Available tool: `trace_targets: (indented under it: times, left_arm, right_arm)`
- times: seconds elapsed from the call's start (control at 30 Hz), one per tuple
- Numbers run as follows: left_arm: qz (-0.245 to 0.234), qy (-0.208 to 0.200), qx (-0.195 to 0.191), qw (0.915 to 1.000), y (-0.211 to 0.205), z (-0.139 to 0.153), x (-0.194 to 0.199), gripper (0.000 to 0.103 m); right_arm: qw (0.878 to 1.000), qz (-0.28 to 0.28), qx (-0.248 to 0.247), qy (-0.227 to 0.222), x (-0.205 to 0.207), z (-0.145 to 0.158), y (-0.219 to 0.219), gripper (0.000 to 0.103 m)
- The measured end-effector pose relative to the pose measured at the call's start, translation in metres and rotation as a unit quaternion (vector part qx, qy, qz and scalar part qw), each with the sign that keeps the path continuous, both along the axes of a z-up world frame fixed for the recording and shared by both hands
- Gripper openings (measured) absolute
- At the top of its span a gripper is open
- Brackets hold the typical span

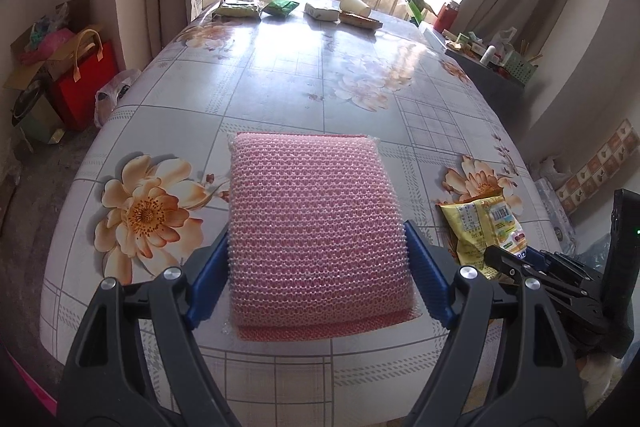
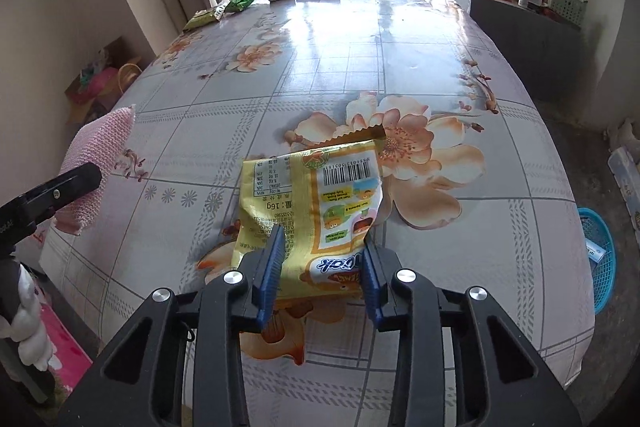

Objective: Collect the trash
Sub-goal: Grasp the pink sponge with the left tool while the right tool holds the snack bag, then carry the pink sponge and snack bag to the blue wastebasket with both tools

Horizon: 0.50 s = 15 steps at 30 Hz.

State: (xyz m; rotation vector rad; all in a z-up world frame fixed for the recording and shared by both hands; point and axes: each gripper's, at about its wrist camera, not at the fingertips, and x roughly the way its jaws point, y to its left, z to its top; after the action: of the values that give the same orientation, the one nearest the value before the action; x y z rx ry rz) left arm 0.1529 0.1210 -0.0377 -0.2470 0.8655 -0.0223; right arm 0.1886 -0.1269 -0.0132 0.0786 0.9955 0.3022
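Note:
A pink bubble-wrap pouch point(image 1: 312, 219) is tilted up off the flowered tablecloth point(image 1: 280, 83), and my left gripper point(image 1: 316, 235) is shut on its two sides with the blue pads pressing in. The same pouch point(image 2: 100, 147) shows at the left edge of the right wrist view. A yellow snack wrapper point(image 2: 316, 179) stands crumpled between the blue pads of my right gripper point(image 2: 324, 239), which is shut on its lower end. From the left wrist view that wrapper point(image 1: 484, 223) sits near the table's right front edge.
At the table's far end lie green packets point(image 1: 280, 6), a tissue box point(image 1: 321, 11), a tipped paper cup point(image 1: 354, 4) and a flat box point(image 1: 360, 20). A blue basket point(image 2: 600, 251) stands on the floor at right, a red bag point(image 1: 84, 83) at left, a cluttered shelf point(image 2: 528, 11) at the far right.

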Motion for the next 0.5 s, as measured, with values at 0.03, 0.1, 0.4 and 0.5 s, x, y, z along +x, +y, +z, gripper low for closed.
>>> trace_targets:
  times: [0.03, 0.1, 0.4, 0.5]
  left_arm:
    - [-0.002, -0.001, 0.001, 1.0, -0.002, 0.002, -0.001, 0.077]
    - [-0.007, -0.002, 0.001, 1.0, -0.007, 0.005, -0.003, 0.077]
    - [-0.069, -0.027, 0.004, 0.9972, -0.064, 0.033, 0.001, 0.077]
    - [-0.12, -0.032, 0.003, 0.9922, -0.106, 0.045, 0.011, 0.077]
  right_arm:
    - [1.0, -0.005, 0.008, 0.001, -0.001, 0.0, -0.003, 0.032]
    - [1.0, -0.015, 0.027, 0.001, -0.003, 0.002, -0.012, 0.031]
    - [0.99, -0.083, 0.114, -0.03, -0.026, 0.025, -0.087, 0.031]
    - [0.979, -0.134, 0.146, -0.056, -0.041, 0.035, -0.135, 0.031]
